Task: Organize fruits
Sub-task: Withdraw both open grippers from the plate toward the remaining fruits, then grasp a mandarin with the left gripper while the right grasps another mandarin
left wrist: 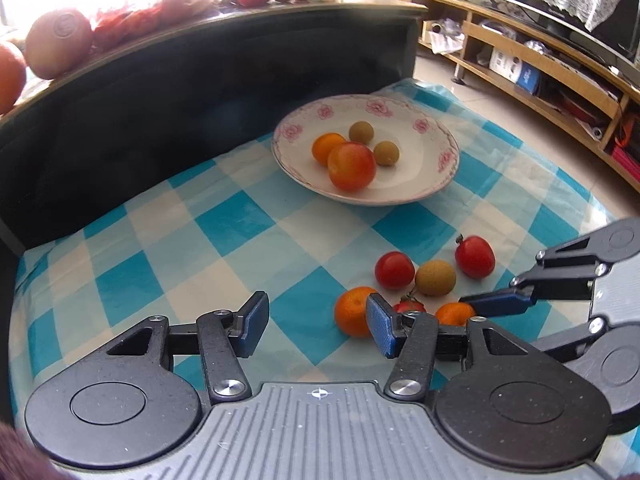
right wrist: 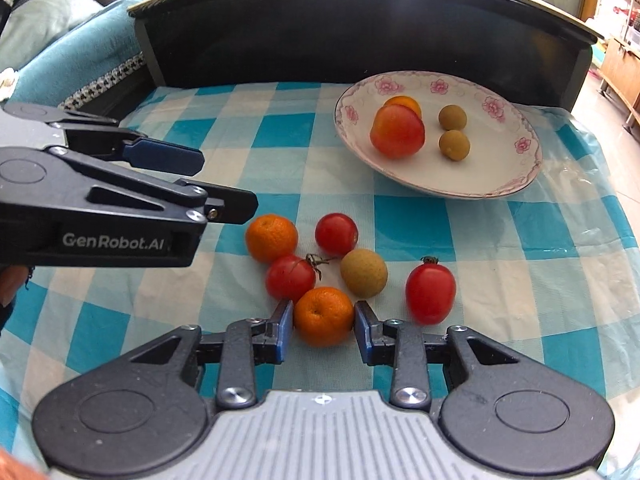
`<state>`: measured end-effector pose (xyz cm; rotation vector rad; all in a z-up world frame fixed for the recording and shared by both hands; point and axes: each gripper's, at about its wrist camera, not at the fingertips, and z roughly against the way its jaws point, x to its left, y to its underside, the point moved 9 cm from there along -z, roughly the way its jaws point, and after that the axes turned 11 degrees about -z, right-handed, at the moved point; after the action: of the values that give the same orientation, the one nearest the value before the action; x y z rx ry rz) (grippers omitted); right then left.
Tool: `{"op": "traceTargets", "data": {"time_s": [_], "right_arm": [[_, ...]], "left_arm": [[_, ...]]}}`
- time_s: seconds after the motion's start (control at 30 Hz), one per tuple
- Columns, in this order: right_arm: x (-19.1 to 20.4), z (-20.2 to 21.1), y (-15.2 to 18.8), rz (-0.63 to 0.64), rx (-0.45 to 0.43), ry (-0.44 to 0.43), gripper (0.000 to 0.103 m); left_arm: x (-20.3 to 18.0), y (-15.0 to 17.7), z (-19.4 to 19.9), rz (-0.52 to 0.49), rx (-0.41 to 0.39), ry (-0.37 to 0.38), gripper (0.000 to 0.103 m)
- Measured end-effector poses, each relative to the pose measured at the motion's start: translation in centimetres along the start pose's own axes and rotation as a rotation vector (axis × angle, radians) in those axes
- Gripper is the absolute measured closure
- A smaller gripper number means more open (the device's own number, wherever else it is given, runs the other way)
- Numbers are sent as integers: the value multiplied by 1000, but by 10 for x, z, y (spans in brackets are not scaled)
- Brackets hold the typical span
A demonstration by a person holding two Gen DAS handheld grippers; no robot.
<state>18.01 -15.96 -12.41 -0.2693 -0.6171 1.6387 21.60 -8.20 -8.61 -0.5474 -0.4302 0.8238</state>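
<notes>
My right gripper [right wrist: 323, 329] brackets the nearest mandarin [right wrist: 323, 316] on the checked cloth [right wrist: 120, 320], pads at its sides though I cannot tell if they press yet; I'd close gently at its widest line and lift straight, since a cherry tomato [right wrist: 290, 283] touches it. My left gripper [left wrist: 318, 330] hangs half-open and empty beside the pile. On the cloth I count two mandarins, three cherry tomatoes and one longan [right wrist: 364, 273]; the floral plate [right wrist: 500, 184] holds one mandarin, one peach-like fruit [right wrist: 397, 131] and two longans.
</notes>
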Motion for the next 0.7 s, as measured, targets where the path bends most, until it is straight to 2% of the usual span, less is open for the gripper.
{"op": "traceTargets", "data": {"time_s": [0.33,0.43,0.6,0.7], "right_arm": [[-6,10,6,-19,13,-20,67],[-6,12,7,-18,11,-26,67],[-9,12,8,-28,9,-28,67],[-13,11,7,-39,10,-23,67]], "left_arm": [[-22,3,-20,-126,27,37,46],[-26,2,-29,-126,37,54,49],[-29,2,-33,-102,40,77,61],[-28,2,-33,-77,42,80,62]]}}
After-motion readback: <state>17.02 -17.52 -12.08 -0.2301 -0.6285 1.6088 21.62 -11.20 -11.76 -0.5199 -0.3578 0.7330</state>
